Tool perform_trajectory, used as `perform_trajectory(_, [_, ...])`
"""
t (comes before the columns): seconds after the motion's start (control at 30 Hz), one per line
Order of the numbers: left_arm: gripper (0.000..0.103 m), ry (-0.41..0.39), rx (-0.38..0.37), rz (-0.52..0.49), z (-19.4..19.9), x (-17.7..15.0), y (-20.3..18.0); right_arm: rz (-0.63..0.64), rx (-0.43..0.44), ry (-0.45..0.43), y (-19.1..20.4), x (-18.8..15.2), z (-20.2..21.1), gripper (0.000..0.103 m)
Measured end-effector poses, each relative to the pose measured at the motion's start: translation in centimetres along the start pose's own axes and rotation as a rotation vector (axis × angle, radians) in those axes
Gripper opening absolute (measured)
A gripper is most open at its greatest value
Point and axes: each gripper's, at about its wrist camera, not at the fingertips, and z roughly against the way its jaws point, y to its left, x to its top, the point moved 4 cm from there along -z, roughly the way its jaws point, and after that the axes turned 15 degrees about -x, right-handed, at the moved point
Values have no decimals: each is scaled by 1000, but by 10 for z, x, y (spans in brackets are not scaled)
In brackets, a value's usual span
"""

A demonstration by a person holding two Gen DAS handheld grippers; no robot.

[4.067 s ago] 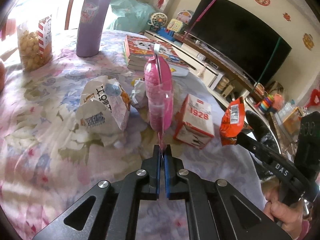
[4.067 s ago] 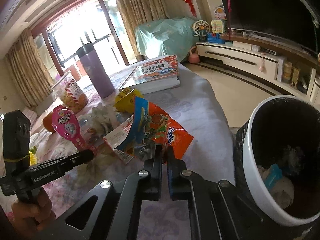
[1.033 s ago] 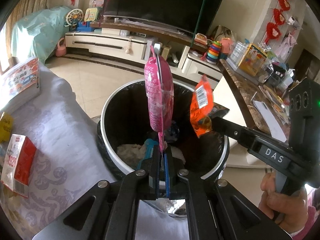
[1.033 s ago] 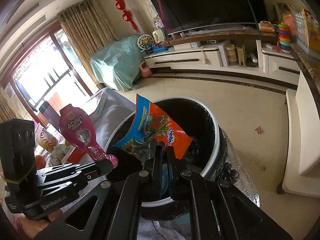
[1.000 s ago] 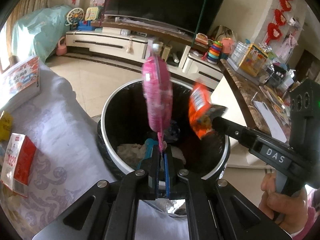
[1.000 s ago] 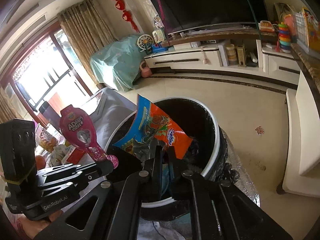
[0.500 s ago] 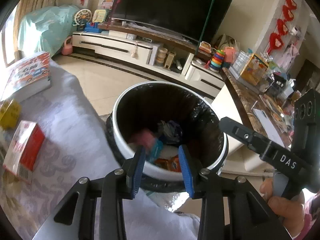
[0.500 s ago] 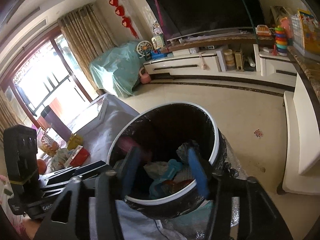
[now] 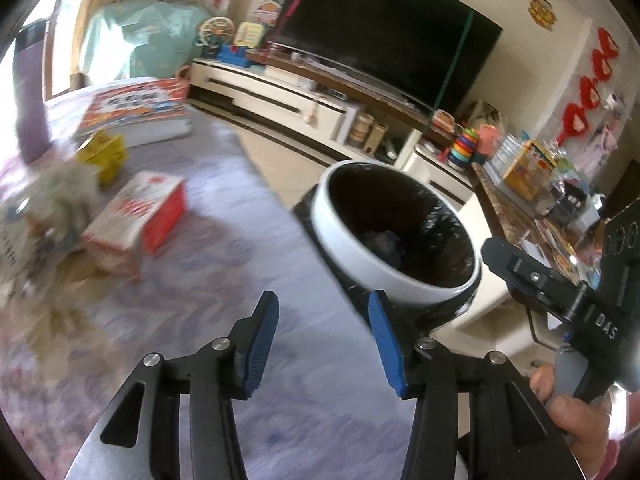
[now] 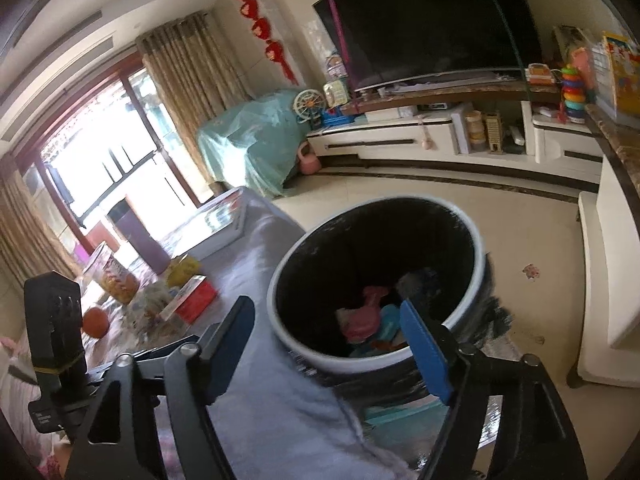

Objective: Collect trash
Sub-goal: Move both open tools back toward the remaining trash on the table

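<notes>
Both grippers, left (image 9: 323, 322) and right (image 10: 328, 344), are opening with nothing between the fingers; beside the bin (image 9: 360, 256), the red box (image 9: 136, 216) on the worktop looks light and stiff, best gripped across its narrow sides.

Dark television (image 10: 432, 20) above a white cabinet (image 10: 400, 136) (teal-covered furniture (image 10: 252, 140) beside it), curtains (image 10: 192, 80).

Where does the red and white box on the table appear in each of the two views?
Left wrist view: red and white box, left of centre, on the table left of the trash bin.
Right wrist view: lower left, left of the bin.
Shared landmark: the television.
</notes>
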Motion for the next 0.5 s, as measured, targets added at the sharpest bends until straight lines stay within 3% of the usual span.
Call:
perform_trajectory(0.1, [48,-17,22,25,20,-11,10,10,22,18,15,-10,0,87])
perform_trajectory(0.5, [53,-83,119,129,95,-54,40,67,107,82,77,-44,2,88])
